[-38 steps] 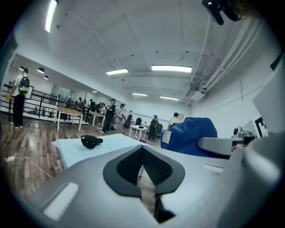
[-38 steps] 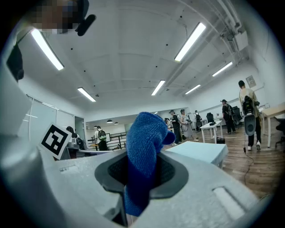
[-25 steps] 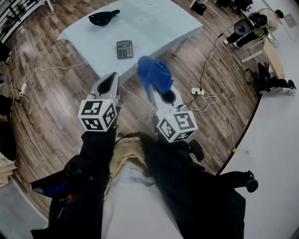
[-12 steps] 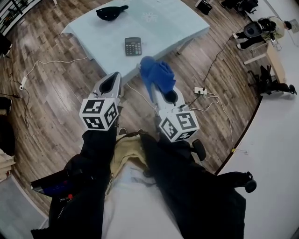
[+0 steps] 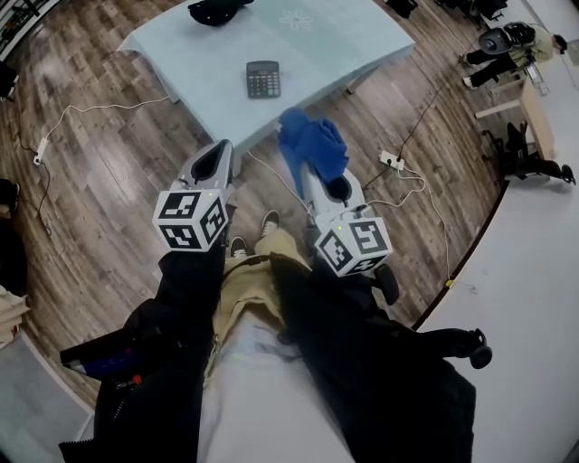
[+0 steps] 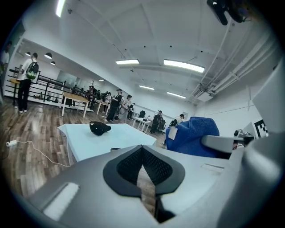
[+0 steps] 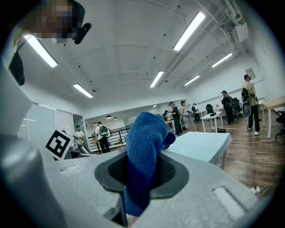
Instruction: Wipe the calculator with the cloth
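Observation:
A dark calculator [image 5: 263, 79] lies near the front edge of a pale blue table [image 5: 199, 54], well ahead of both grippers. My right gripper [image 5: 314, 174] is shut on a blue cloth [image 5: 315, 145], which bunches over its tip and hides the jaws in the head view. In the right gripper view the cloth [image 7: 142, 151] stands up from between the jaws of the right gripper [image 7: 139, 180]. My left gripper [image 5: 210, 163] is held over the wood floor beside it. The left gripper [image 6: 143, 162] is shut on nothing. The cloth [image 6: 191, 136] shows at the right of that view.
A black object [image 5: 217, 9] lies at the table's far side. White cables [image 5: 90, 107] and a power strip [image 5: 392, 163] lie on the wood floor. Equipment [image 5: 502, 41] stands at the right. People and desks [image 6: 73, 99] fill the room beyond.
The head view has shifted: the table and calculator now sit higher and further right. The person's shoes have come into view. Both grippers keep their hold and pose.

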`<action>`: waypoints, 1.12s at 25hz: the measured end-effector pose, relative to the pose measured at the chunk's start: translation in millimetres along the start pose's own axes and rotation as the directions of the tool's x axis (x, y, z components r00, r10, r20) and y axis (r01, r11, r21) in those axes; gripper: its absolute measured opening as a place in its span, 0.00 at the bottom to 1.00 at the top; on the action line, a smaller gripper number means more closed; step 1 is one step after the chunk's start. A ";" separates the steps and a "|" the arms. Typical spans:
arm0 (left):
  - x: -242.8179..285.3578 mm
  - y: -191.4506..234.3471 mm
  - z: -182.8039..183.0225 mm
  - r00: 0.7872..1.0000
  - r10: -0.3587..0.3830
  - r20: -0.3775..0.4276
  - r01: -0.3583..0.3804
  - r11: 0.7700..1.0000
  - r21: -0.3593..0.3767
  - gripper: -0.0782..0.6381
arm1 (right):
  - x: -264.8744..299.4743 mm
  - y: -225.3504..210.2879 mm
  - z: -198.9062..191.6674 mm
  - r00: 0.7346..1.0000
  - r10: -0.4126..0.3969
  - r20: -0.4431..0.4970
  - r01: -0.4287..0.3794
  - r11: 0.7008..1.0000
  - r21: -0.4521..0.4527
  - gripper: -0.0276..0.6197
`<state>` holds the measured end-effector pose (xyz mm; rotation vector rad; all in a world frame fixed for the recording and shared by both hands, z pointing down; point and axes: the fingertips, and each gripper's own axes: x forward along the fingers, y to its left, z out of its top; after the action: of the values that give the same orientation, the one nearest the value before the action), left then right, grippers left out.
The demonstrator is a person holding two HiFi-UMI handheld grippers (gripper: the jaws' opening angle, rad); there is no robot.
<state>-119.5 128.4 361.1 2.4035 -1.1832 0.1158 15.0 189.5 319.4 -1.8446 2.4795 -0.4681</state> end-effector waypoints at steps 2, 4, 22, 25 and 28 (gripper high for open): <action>9.2 3.4 0.0 1.000 0.009 -0.004 -0.009 1.000 0.001 0.11 | 7.7 -9.4 0.4 1.000 0.002 0.001 -0.002 1.000 0.008 0.19; 19.1 9.0 4.2 1.000 0.023 -0.002 -0.023 1.000 0.007 0.11 | 19.9 -18.1 2.2 1.000 0.012 0.004 -0.012 1.000 0.015 0.19; 135.9 10.6 45.1 0.994 0.112 -0.010 -0.111 0.993 0.036 0.11 | 102.3 -119.9 34.9 0.994 0.106 -0.012 -0.105 0.992 0.065 0.19; 157.5 16.7 41.3 0.992 0.124 -0.030 -0.123 0.992 0.028 0.11 | 117.1 -133.7 28.9 0.993 0.116 -0.037 -0.113 0.991 0.074 0.19; 178.4 25.7 40.1 0.989 0.139 -0.044 -0.139 0.990 0.021 0.11 | 135.2 -148.2 24.2 0.991 0.124 -0.059 -0.119 0.989 0.084 0.19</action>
<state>-32.3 -33.0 382.8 2.3200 -1.3336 0.2245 117.0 18.7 355.1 -1.6642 2.5538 -0.6208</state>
